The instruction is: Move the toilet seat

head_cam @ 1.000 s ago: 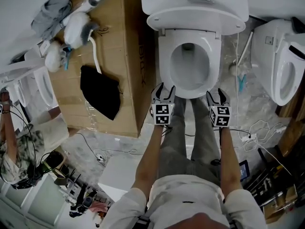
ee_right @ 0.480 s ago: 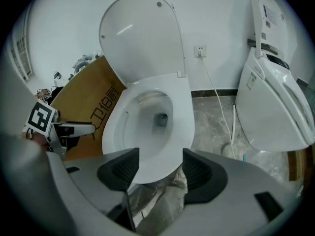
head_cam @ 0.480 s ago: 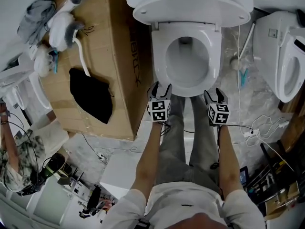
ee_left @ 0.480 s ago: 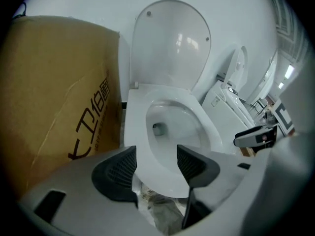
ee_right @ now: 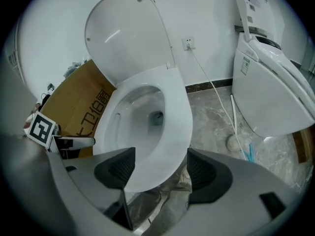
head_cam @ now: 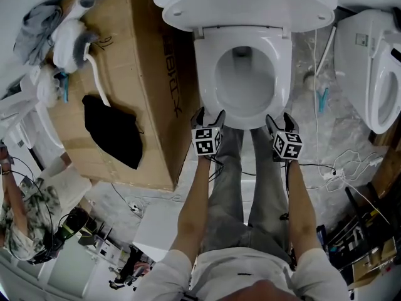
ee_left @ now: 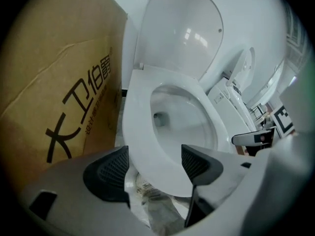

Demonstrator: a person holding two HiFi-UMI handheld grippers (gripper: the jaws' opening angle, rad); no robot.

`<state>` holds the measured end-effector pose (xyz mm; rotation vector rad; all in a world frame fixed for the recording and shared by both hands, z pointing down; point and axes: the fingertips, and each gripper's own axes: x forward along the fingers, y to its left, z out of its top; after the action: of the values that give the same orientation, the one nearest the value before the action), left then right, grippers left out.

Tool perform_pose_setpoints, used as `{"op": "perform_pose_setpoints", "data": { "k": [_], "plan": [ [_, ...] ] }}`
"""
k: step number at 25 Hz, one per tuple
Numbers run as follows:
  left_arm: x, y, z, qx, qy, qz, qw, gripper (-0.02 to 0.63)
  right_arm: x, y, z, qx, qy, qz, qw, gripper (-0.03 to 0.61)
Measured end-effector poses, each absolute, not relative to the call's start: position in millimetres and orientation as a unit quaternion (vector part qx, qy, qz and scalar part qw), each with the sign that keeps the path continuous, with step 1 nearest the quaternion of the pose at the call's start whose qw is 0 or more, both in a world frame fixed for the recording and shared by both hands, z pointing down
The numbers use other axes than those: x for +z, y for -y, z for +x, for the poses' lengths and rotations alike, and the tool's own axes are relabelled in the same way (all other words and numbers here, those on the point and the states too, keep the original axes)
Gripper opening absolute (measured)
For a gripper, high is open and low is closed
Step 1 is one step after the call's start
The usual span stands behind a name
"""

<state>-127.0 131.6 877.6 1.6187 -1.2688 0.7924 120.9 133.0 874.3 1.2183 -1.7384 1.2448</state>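
Note:
The white toilet seat [head_cam: 205,86] lies flat on the bowl, and its lid [head_cam: 244,5] stands up against the tank. My left gripper [head_cam: 210,114] is at the seat's front left edge and my right gripper [head_cam: 279,118] at its front right edge. Both sets of jaws are opening. In the left gripper view the left gripper [ee_left: 153,161] frames the front rim of the seat [ee_left: 142,127], and the pads do not touch it. In the right gripper view the right gripper [ee_right: 158,166] likewise frames the seat [ee_right: 174,117] without pressing on it.
A big cardboard box [head_cam: 150,74] stands close to the toilet's left side, with a black cloth [head_cam: 113,130] and a hose on top. A second toilet [head_cam: 376,61] stands to the right. A cable and a blue-handled brush [head_cam: 321,99] lie on the floor between them.
Both grippers' jaws have spread wider. The head view has shifted, so the toilet sits higher and larger in the frame, and the grippers stay at the seat's front edge.

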Motion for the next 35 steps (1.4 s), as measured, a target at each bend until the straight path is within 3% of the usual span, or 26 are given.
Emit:
{"op": "perform_pose_setpoints", "data": {
  "k": [7,35],
  "plan": [
    [901,-145,-118,0.293,0.501,0.642,0.501,0.364,900,-131,127,0.507,0.643,0.486,0.307,0.346],
    [896,-155,-113,0.311,0.502,0.629,0.506,0.364,899,-147,111,0.521,0.631,0.478,0.319,0.344]
  ]
}}
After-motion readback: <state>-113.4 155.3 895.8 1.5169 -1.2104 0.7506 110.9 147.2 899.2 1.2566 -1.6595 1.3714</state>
